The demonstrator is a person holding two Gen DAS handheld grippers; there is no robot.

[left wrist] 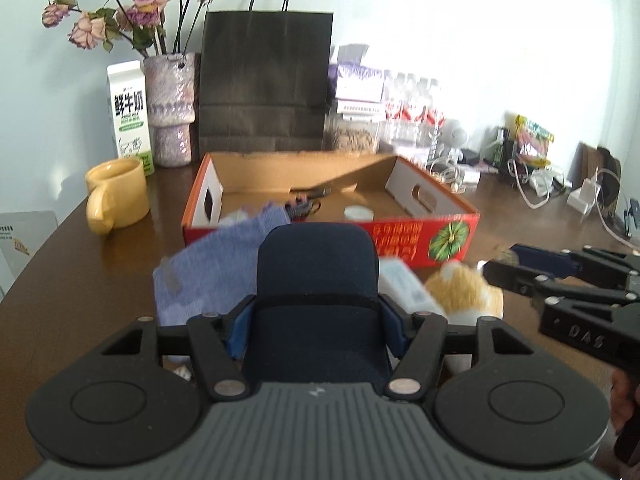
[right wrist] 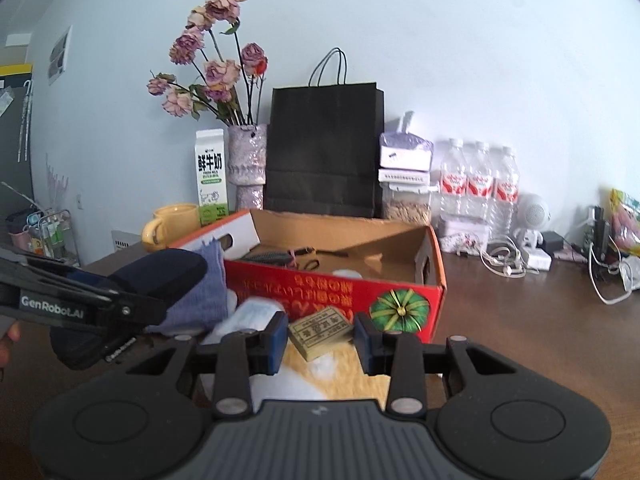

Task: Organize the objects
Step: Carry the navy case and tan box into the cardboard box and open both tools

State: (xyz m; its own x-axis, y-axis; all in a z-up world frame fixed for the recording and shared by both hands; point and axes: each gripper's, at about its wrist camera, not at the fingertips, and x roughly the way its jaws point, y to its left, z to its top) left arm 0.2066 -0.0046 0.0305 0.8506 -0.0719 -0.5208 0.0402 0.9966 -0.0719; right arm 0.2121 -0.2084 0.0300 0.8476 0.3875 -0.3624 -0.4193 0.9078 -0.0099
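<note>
My left gripper (left wrist: 316, 320) was closed on a dark blue case (left wrist: 316, 280), holding it just in front of the red cardboard box (left wrist: 400, 240). A blue cloth (left wrist: 224, 264) hung over the box's front edge, beside the case. My right gripper (right wrist: 320, 340) had its jaws open, above an orange plush toy (right wrist: 340, 368) and a small tan box (right wrist: 320, 330), also in front of the red cardboard box.

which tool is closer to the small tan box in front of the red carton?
Right. The right tool is open, its fingers flanking the small tan box above the plush toy. The left tool, shut on a dark blue case, sits off to the box's left.
</note>
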